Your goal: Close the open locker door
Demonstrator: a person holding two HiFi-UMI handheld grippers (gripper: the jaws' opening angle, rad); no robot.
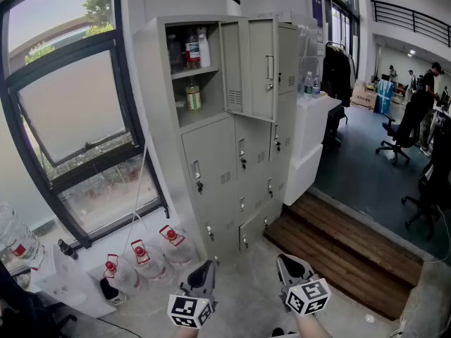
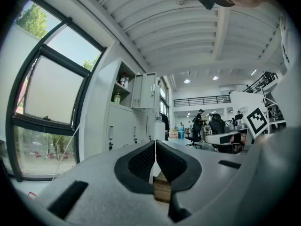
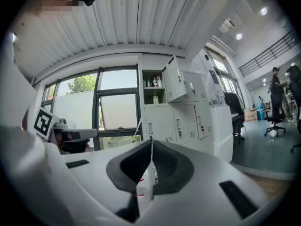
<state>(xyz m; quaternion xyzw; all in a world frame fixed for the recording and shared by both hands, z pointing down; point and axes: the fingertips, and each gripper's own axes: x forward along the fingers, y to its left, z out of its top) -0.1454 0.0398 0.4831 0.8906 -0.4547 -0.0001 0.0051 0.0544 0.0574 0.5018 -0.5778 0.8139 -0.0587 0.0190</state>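
At the top left corner of the tall grey metal locker cabinet (image 1: 211, 162), an uncovered compartment (image 1: 210, 94), with its grey vented metal door (image 1: 233, 67) swung out at the right edge. On the upper shelf, a few bottles (image 1: 192, 49), one red-labelled; on the lower shelf, a single yellow-green bottle (image 1: 193, 95). Low before the cabinet's foot, left gripper (image 2: 154, 147) and right gripper (image 3: 151, 147), both pressed together, pinching nothing
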